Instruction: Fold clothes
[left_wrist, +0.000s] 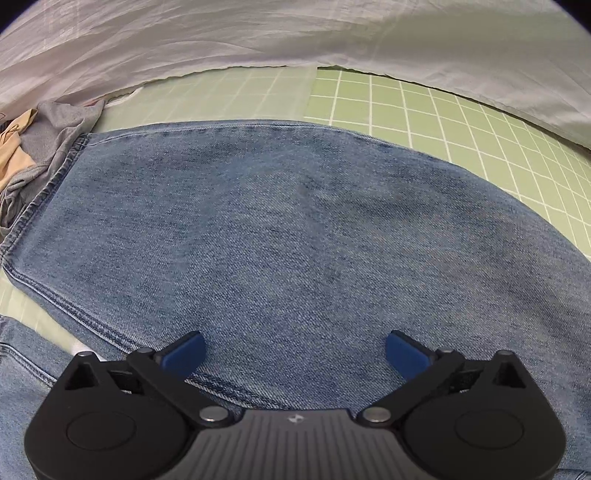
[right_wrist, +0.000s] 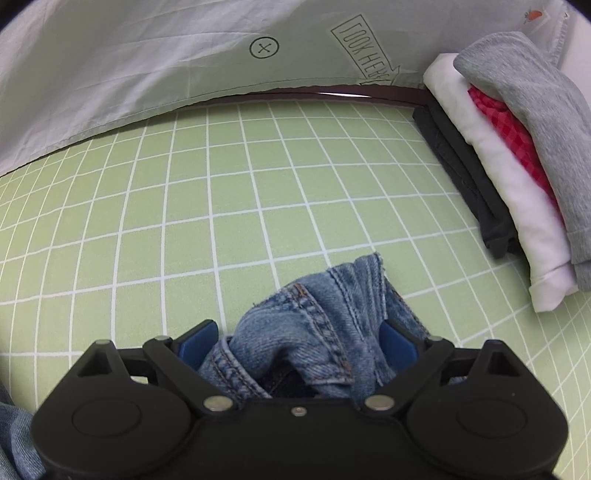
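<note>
Over on the left, the left tool (left_wrist: 294, 350) hangs just above the jeans (left_wrist: 280, 236), its blue fingers (left_wrist: 184, 352) spread wide with nothing between them, only denim showing in the gap. The jeans lie broad and flat across the green grid mat (left_wrist: 424, 110) that covers the tabletop, a stitched hem running down the left edge of the cloth. Beyond that hem sits a rumpled grey garment (left_wrist: 48, 147) with something tan (left_wrist: 14, 147) bunched beside it, touching the corner of the denim. A white sheet (left_wrist: 258, 33) drapes along the far side of the mat. Now the right side: the right tool (right_wrist: 299, 341) is pinching a thick bunch of the jeans (right_wrist: 325, 314), seams and folded edges crowded between its blue fingers (right_wrist: 197, 341), the wad sticking out ahead of the tips over the grid mat (right_wrist: 221, 184). The fingers stand fairly far apart, held that way by the bulk of cloth they grip. To the far right of this view rests a stack of folded clothes: a dark piece (right_wrist: 465, 162) at the bottom, then a white one (right_wrist: 517, 199), a red checked one (right_wrist: 513, 129), and a grey one (right_wrist: 535, 110) on top. A white sheet (right_wrist: 129, 55) printed with a circled cross and boxed lettering hangs behind the mat.
</note>
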